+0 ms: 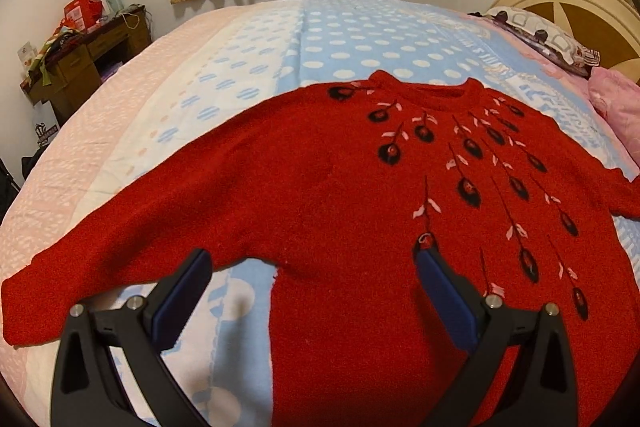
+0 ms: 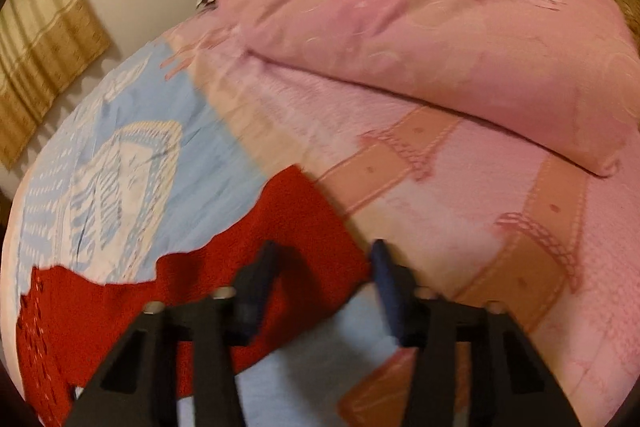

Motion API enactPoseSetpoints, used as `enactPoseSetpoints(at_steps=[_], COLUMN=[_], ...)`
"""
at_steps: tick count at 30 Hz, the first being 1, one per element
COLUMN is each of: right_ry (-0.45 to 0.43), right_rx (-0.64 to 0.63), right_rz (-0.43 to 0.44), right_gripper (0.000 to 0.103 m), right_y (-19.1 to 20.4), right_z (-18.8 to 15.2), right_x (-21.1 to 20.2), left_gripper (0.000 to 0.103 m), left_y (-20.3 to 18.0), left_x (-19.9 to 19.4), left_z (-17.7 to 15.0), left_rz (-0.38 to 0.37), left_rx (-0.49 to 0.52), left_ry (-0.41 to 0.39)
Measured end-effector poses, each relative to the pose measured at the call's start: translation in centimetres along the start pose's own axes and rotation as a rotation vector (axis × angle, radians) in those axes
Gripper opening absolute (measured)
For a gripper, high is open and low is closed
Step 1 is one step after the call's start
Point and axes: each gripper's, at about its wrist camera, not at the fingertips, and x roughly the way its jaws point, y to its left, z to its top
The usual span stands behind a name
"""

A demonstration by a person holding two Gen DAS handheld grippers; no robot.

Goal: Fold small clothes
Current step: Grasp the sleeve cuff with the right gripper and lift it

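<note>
One red sweater point(image 1: 320, 187) with black-and-pink flowers lies flat on the bed point(image 1: 280, 39). Left gripper point(image 1: 316, 259) and right gripper point(image 2: 324, 251) both gape wide, holding nothing.

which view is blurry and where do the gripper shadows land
Right wrist view: motion-smeared, red sweater sleeve and pink pillow soft. Left wrist view: sharp but fisheye-bowed; left gripper casts soft shadows on the red sweater and bedspread.
</note>
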Motion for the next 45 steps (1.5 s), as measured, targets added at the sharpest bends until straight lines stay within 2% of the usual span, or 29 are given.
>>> enactPoseSetpoints(at_steps=[2,5,11,20,22,24,26,27,28,29,30,33,35,37,38,40,42,45], right_ry=[0.006,0.004,-0.057,-0.122,-0.134,-0.104,-0.056,-0.038,-0.03,-0.005,0.015,0.034,0.036,0.05,0.047,0.036,0.047,0.062], right_rx=[-0.012,-0.019,-0.094,-0.263,-0.315,-0.33,-0.346,-0.355,-0.35,-0.332,-0.299,-0.198,-0.105,-0.041,-0.051,-0.095,-0.085,-0.063], right_rz=[0.014,0.064,0.159,0.337,0.328,0.323,0.32,0.266,0.219,0.195,0.172,0.118,0.035,0.115,0.116,0.043,0.062,0.059], right_gripper=[0.02,0.016,0.015,0.012,0.012,0.012,0.014,0.024,0.037,0.073,0.09,0.09,0.09,0.09,0.09,0.089,0.074,0.073], right_y=[0.6,1.4,5.4,15.8,17.7,18.5,18.1,17.4,16.5,15.2,13.7,8.6,5.0,2.7,2.4,2.3,1.9,1.4], right_z=[-0.1,-0.4,-0.6,-1.7,-2.1,-1.9,-1.3,-1.0,-0.8,-0.6,-0.3,0.3,0.7,1.0,1.1,1.1,1.4,2.2], right_x=[0.2,-0.6,-4.3,-10.8,-11.5,-11.1,-9.8,-8.9,-8.3,-7.3,-6.5,-4.8,-3.7,-2.7,-2.4,-1.8,-0.8,1.3], left_gripper=[0.103,0.103,0.103,0.103,0.103,0.103,0.103,0.103,0.103,0.103,0.103,0.103,0.103,0.103,0.103,0.103,0.103,0.103], left_y=[0.1,0.2,0.4,1.1,1.3,1.5,1.7,1.7,1.8,1.8,1.8,1.8,1.7,1.5,1.5,1.4,1.2,1.2], left_x=[0.0,0.0,0.0,-0.1,0.0,-0.1,-0.3,-0.3,-0.3,-0.2,-0.1,0.2,0.4,0.5,0.6,0.7,0.9,1.1], left_z=[0.0,-0.1,-0.3,-0.7,-0.7,-0.7,-0.8,-0.8,-0.9,-0.9,-1.0,-1.1,-1.1,-1.2,-1.2,-1.3,-1.4,-1.4], left_rz=[-0.005,-0.016,-0.038,-0.072,-0.08,-0.094,-0.107,-0.114,-0.119,-0.125,-0.131,-0.142,-0.152,-0.15,-0.149,-0.144,-0.138,-0.124], left_rx=[-0.003,-0.01,-0.024,-0.056,-0.067,-0.08,-0.09,-0.091,-0.092,-0.094,-0.096,-0.103,-0.106,-0.101,-0.099,-0.093,-0.09,-0.085], left_ry=[-0.002,-0.002,0.001,-0.003,0.005,0.004,0.0,0.0,0.002,0.007,0.011,0.027,0.035,0.042,0.045,0.052,0.065,0.075])
